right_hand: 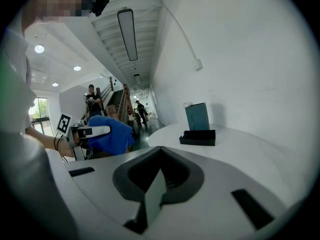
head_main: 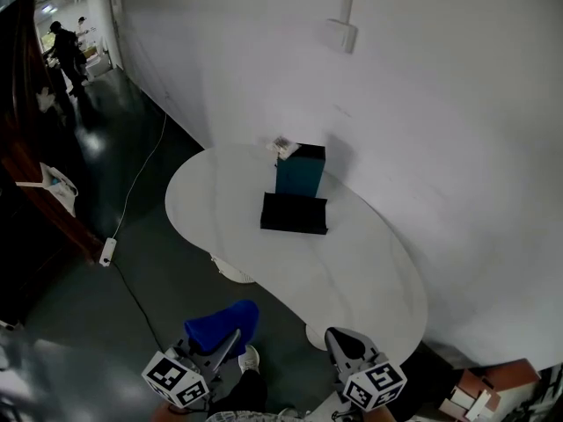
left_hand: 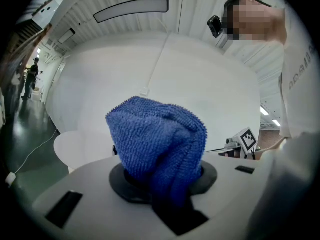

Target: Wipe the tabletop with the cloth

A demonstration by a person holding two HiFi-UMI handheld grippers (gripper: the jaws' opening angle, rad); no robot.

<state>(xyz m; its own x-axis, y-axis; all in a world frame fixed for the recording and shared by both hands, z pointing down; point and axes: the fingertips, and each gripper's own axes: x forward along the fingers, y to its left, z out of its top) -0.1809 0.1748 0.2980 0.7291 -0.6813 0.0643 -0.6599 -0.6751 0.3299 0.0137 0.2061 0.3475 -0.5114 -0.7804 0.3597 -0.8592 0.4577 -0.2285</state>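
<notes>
Head view, bottom edge: left gripper (head_main: pixel 230 337) at lower left, right gripper (head_main: pixel 339 339) at lower centre, both held off the near rim of the bench (head_main: pixel 369 271).
Left gripper: jaws clamped on the blue cloth (head_main: pixel 220 322). In the left gripper view the cloth (left_hand: pixel 160 144) stands bunched up from between the jaws and fills the frame centre. The cloth is over the floor (head_main: pixel 149 306), not touching the bench.
Right gripper: jaws pressed together, nothing between them (right_hand: pixel 156 184).
Bench: white, oval, running from centre to lower right of the head view.
Mid bench: black tray (head_main: pixel 294 214). Teal box (head_main: pixel 299 172) upright just behind it, near the wall (head_main: pixel 422 104).
Floor, left: white cable (head_main: pixel 132 209).
Far upper left: a person (head_main: pixel 63 47), standing.
</notes>
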